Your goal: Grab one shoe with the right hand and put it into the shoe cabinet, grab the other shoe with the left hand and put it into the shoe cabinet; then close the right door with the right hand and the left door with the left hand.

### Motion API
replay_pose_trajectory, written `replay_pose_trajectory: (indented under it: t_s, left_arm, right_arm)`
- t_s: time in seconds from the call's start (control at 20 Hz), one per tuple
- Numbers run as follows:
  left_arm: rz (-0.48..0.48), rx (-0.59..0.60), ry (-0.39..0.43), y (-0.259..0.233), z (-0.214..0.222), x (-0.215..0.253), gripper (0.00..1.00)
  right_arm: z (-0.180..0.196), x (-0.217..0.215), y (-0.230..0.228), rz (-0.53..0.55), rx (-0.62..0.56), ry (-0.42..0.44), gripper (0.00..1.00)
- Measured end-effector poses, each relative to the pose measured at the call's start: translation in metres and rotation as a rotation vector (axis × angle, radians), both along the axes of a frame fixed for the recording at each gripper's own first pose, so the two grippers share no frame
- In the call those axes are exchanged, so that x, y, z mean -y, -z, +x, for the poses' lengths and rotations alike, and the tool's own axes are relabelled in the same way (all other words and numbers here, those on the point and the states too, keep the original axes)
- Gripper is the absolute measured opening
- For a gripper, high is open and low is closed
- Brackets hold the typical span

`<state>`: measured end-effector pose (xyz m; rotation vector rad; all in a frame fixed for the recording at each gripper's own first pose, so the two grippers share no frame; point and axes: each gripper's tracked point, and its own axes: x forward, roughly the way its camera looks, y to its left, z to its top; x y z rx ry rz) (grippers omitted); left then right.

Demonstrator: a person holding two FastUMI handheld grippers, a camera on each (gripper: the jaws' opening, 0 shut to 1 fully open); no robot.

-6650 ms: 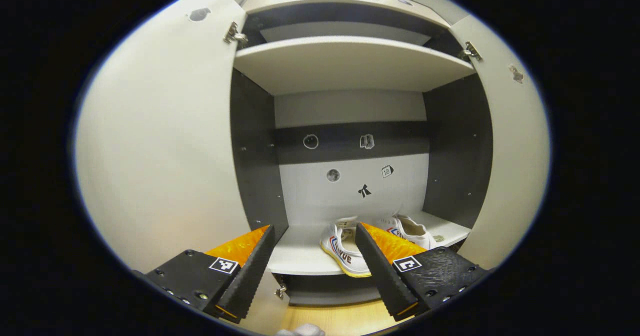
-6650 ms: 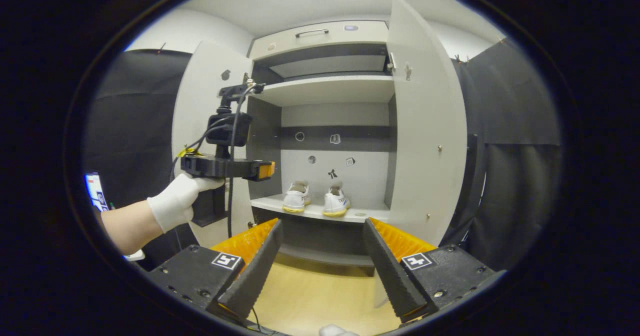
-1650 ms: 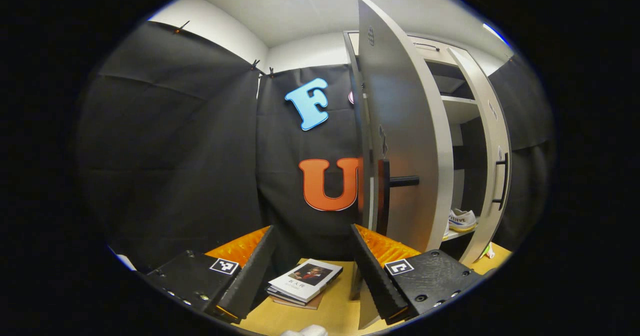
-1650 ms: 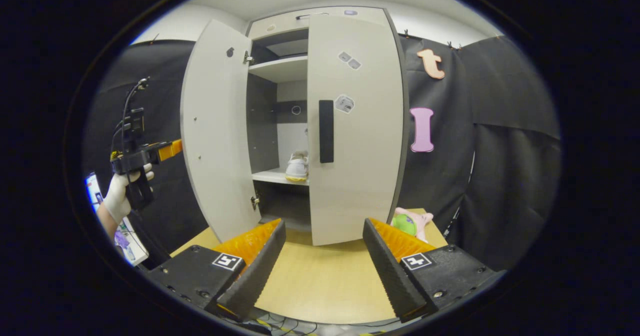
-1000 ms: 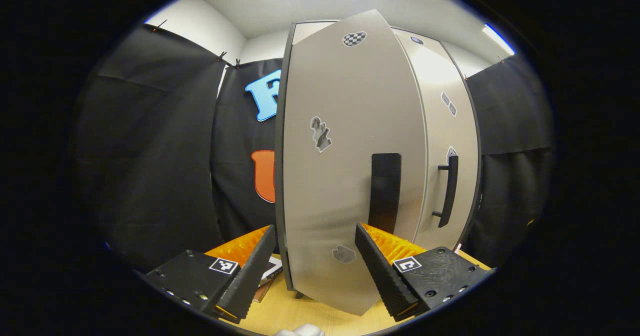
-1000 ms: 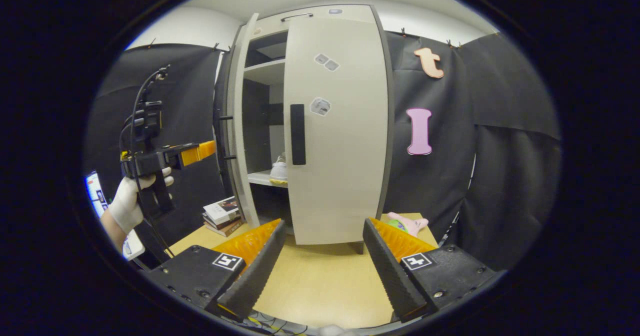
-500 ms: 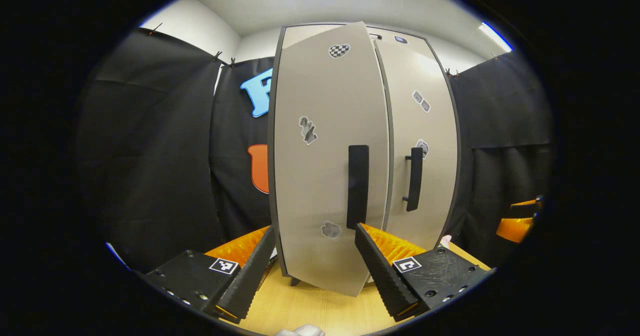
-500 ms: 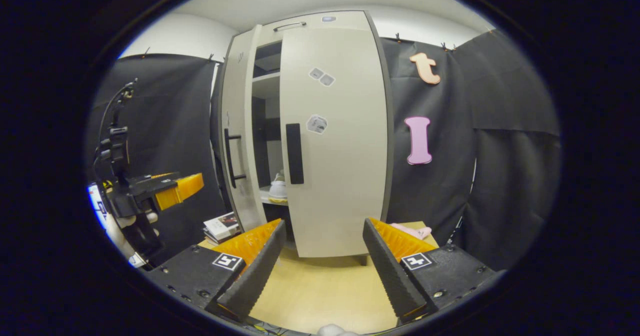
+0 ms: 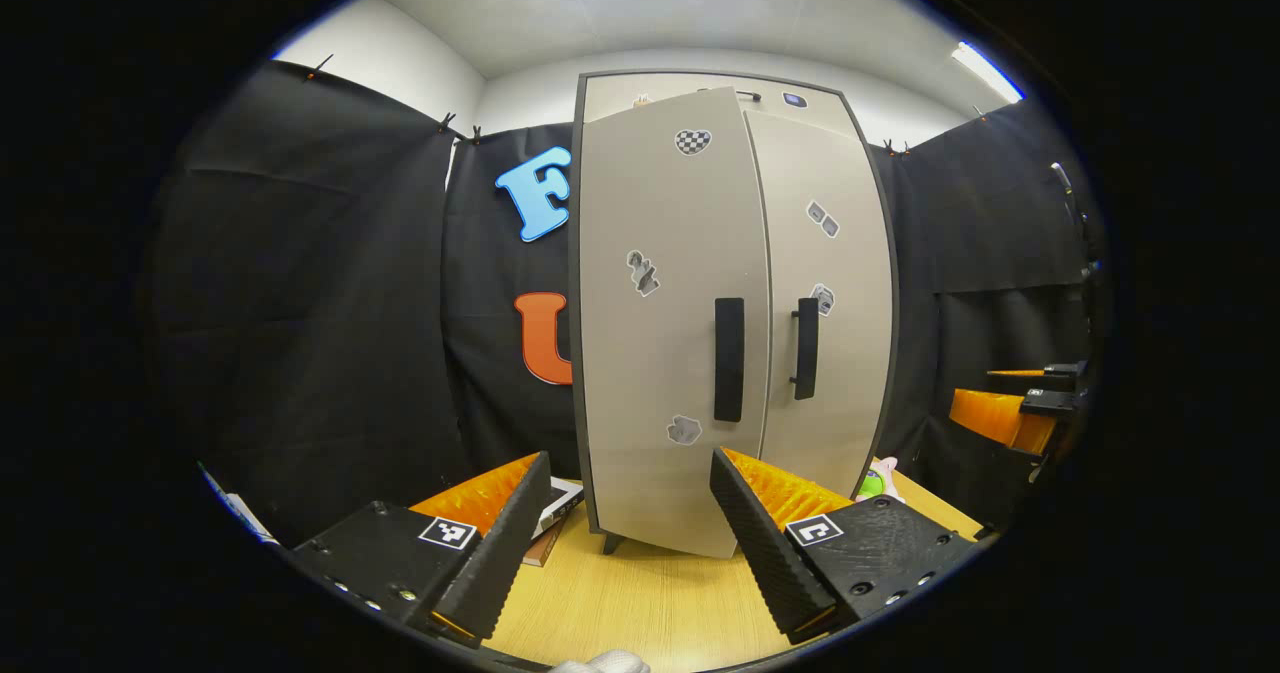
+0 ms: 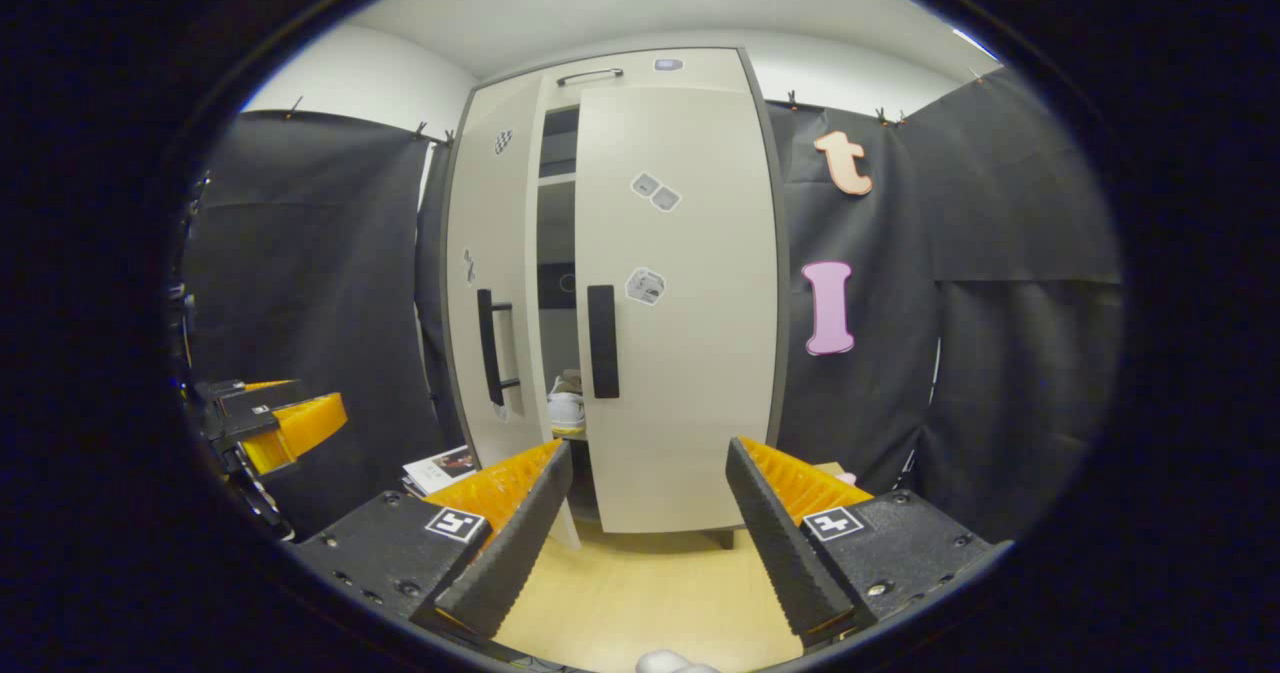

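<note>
Between the spread fingers of the left claw [image 9: 620, 523] lay bare wooden floor [image 9: 640, 603], nothing held; straight ahead of it, a little beyond, stood the shoe cabinet [image 9: 735, 313]. The left door [image 9: 670, 323] rose upright in front of that claw, its long axis vertical and its dark handle [image 9: 729, 359] just right of the claw's centre line. From this angle the door looked almost flush with the right door [image 9: 825, 303].

Ahead of the right claw [image 10: 640, 523], also wide open and empty, the right door [image 10: 680, 303] faced it squarely and seemed fully shut. Left of that door a dark upright gap remained, and through it one white shoe [image 10: 566, 408] showed on a shelf inside. So the shoes were in the cabinet, judging by that glimpse, though the second one could not be made out. The left door [image 10: 490, 283] stood slightly ajar on the far side of the gap.

Off to the right claw's left, well short of the cabinet, hung the left claw [image 10: 280, 418]. It was the nearer tool to the ajar door. The remaining move likely called for a forward push on that door's face, near the handle side, away from the hinge.

Beside the cabinet's foot, to the left claw's near left, lay some books [image 9: 555, 513].
</note>
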<state>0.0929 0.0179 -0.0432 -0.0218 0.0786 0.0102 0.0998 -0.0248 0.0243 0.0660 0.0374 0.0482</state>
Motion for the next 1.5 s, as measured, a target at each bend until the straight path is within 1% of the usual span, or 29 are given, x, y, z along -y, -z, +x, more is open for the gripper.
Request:
replay_pose_trajectory:
  t_s: [0.1, 0.15, 0.2, 0.25, 0.35, 0.45, 0.5, 0.55, 0.65, 0.75, 0.8, 0.85, 0.95, 1.0, 1.15, 1.3, 1.35, 1.4, 1.5]
  left_arm:
    - [-0.011, -0.001, -0.001, 0.001, -0.007, -0.002, 0.96]
    - [-0.016, -0.001, 0.001, 0.0, -0.01, -0.001, 1.0]
    - [-0.016, 0.0, 0.005, 0.0, -0.012, -0.001, 0.96]
    - [-0.016, -0.003, 0.005, 0.003, -0.013, -0.001, 0.96]
    - [-0.014, -0.002, 0.017, 0.003, -0.015, -0.001, 0.96]
    - [-0.008, -0.004, 0.02, 0.003, -0.016, -0.002, 0.96]
    - [-0.01, 0.001, 0.025, 0.002, -0.015, -0.001, 0.96]
    - [-0.013, 0.004, 0.028, 0.0, -0.015, -0.001, 0.96]
    - [-0.015, 0.007, 0.035, -0.002, -0.014, -0.001, 0.96]
    - [-0.014, 0.006, 0.04, -0.002, -0.013, 0.0, 0.96]
    - [-0.015, 0.006, 0.043, -0.001, -0.014, 0.001, 0.96]
    - [-0.018, 0.004, 0.046, -0.002, -0.013, 0.002, 0.96]
    - [-0.02, -0.003, 0.047, 0.001, -0.013, 0.002, 0.96]
    - [-0.021, -0.003, 0.048, 0.002, -0.013, 0.002, 0.96]
    - [-0.021, -0.014, 0.039, 0.004, -0.012, -0.001, 0.96]
    - [-0.027, -0.022, 0.026, 0.006, -0.013, -0.004, 0.96]
    - [-0.029, -0.023, 0.021, 0.007, -0.014, -0.005, 1.0]
    - [-0.03, -0.024, 0.018, 0.007, -0.014, -0.006, 0.96]
    - [-0.031, -0.026, 0.019, 0.007, -0.016, -0.005, 0.96]
  right_arm:
    - [-0.007, 0.0, 0.002, -0.002, 0.006, 0.019, 1.0]
    - [-0.01, -0.001, 0.004, -0.002, 0.006, 0.028, 0.98]
    - [-0.014, -0.002, 0.006, -0.002, 0.004, 0.036, 0.98]
    - [-0.017, -0.002, 0.006, -0.003, 0.007, 0.041, 1.0]
    - [-0.023, -0.003, 0.006, -0.002, 0.011, 0.055, 0.98]
    - [-0.028, -0.003, 0.007, -0.002, 0.015, 0.065, 1.0]
    - [-0.029, -0.002, 0.006, -0.005, 0.019, 0.068, 0.99]
    - [-0.03, -0.001, 0.006, -0.007, 0.023, 0.076, 1.0]
    - [-0.032, 0.0, 0.006, -0.008, 0.024, 0.083, 0.99]
    - [-0.033, 0.0, 0.007, -0.002, 0.023, 0.084, 0.98]
    - [-0.033, -0.001, 0.007, -0.001, 0.023, 0.084, 1.0]
    - [-0.034, -0.001, 0.007, -0.003, 0.024, 0.085, 0.99]
    - [-0.033, 0.0, 0.009, -0.015, 0.021, 0.088, 1.0]
    - [-0.033, -0.001, 0.01, -0.016, 0.018, 0.085, 0.98]
    - [-0.03, -0.004, 0.01, 0.001, 0.015, 0.076, 1.0]
    - [-0.027, -0.007, 0.009, -0.004, 0.009, 0.065, 0.99]
    - [-0.026, -0.007, 0.009, -0.01, 0.008, 0.061, 0.99]
    - [-0.024, -0.007, 0.007, -0.012, 0.008, 0.059, 1.0]
    - [-0.024, -0.009, 0.007, -0.011, 0.008, 0.059, 0.99]
